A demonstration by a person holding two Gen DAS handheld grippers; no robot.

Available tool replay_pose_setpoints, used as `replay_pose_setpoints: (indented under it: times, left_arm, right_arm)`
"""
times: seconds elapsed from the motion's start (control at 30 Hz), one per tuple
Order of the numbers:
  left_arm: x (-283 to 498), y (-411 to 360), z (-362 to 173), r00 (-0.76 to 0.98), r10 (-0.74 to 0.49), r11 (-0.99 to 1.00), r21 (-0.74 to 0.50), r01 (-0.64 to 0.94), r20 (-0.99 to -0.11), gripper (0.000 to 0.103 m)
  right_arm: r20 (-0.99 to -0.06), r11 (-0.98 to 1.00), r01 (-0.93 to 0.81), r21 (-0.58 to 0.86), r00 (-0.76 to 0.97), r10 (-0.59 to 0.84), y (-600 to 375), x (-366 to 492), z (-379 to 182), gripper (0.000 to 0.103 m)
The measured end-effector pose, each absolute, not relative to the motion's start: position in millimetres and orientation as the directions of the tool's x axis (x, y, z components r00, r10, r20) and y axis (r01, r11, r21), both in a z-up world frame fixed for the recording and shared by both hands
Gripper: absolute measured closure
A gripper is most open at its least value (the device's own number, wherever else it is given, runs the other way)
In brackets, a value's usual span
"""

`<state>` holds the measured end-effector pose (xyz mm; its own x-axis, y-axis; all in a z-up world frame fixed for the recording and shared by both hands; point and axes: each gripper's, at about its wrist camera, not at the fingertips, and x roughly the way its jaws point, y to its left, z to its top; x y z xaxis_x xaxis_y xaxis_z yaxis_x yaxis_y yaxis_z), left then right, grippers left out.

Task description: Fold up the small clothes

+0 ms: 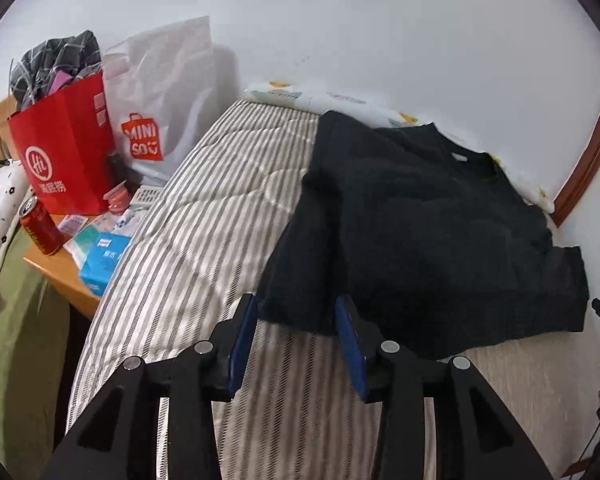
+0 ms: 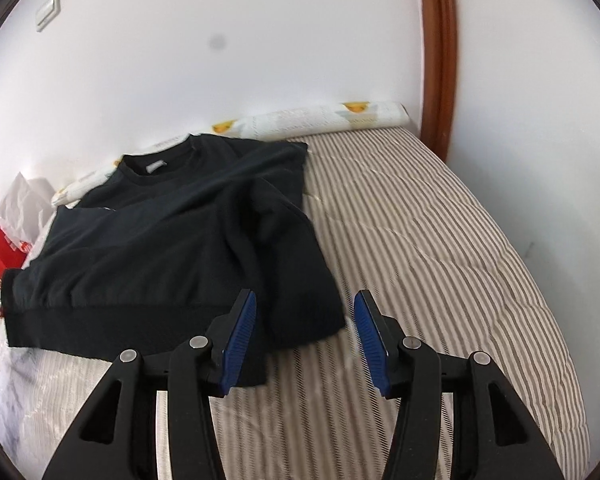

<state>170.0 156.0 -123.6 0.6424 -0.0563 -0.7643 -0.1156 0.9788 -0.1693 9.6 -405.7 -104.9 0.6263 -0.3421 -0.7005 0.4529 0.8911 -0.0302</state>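
A black sweatshirt [image 1: 420, 216] lies flat on the striped bed cover [image 1: 204, 208], collar toward the wall, with a sleeve folded across its body [image 2: 260, 208]. My left gripper [image 1: 298, 304] is open at the garment's near left hem corner. That corner reaches between the blue pads [image 1: 350, 336], which do not press on it. In the right wrist view, my right gripper [image 2: 306, 298] is open at the near right hem corner of the sweatshirt [image 2: 160, 240]. The cloth edge lies between its spread pads [image 2: 240, 340], untouched.
Left of the bed, a wooden bedside table [image 1: 64, 272] holds a red paper bag [image 1: 64, 152], a white shopping bag [image 1: 160, 112], a red can [image 1: 40, 228] and a blue tissue pack [image 1: 104, 260]. A white patterned roll [image 2: 320, 120] lies along the wall. A brown door frame [image 2: 440, 60] stands at the right.
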Motion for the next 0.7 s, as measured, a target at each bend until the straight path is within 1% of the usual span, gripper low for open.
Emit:
replay_pose_setpoints:
  times: [0.13, 0.23, 0.33, 0.43, 0.63, 0.7]
  left_arm:
    - [171, 165, -131, 0.635, -0.084, 0.969, -0.212, -0.129, -0.768, 0.065]
    - [177, 165, -132, 0.646, -0.085, 0.971, -0.21, -0.119, -0.759, 0.065]
    - [188, 164, -137, 0.632, -0.087, 0.975, -0.197, -0.106, -0.77, 0.065]
    - [201, 163, -147, 0.611, -0.115, 0.974, -0.209, -0.084, -0.783, 0.065]
    - [214, 163, -158, 0.594, -0.143, 0.971, -0.228, -0.07, -0.792, 0.064]
    - [214, 162, -159, 0.597, -0.133, 0.972, -0.222, -0.079, -0.792, 0.065]
  right_arm:
    - [-0.712, 0.893, 0.451, 0.007, 0.629, -0.312, -412, 16, -114, 0.053]
    - [-0.723, 0.891, 0.454, 0.006, 0.617, -0.31, -414, 27, -121, 0.054]
    - [-0.742, 0.888, 0.458, 0.035, 0.608, -0.284, -419, 35, -131, 0.055]
    - [-0.753, 0.887, 0.457, 0.073, 0.608, -0.252, -425, 42, -139, 0.055]
    - [-0.755, 0.887, 0.441, 0.138, 0.626, -0.194, -434, 47, -147, 0.055]
    - [-0.75, 0.891, 0.433, 0.132, 0.631, -0.196, -431, 49, -148, 0.058]
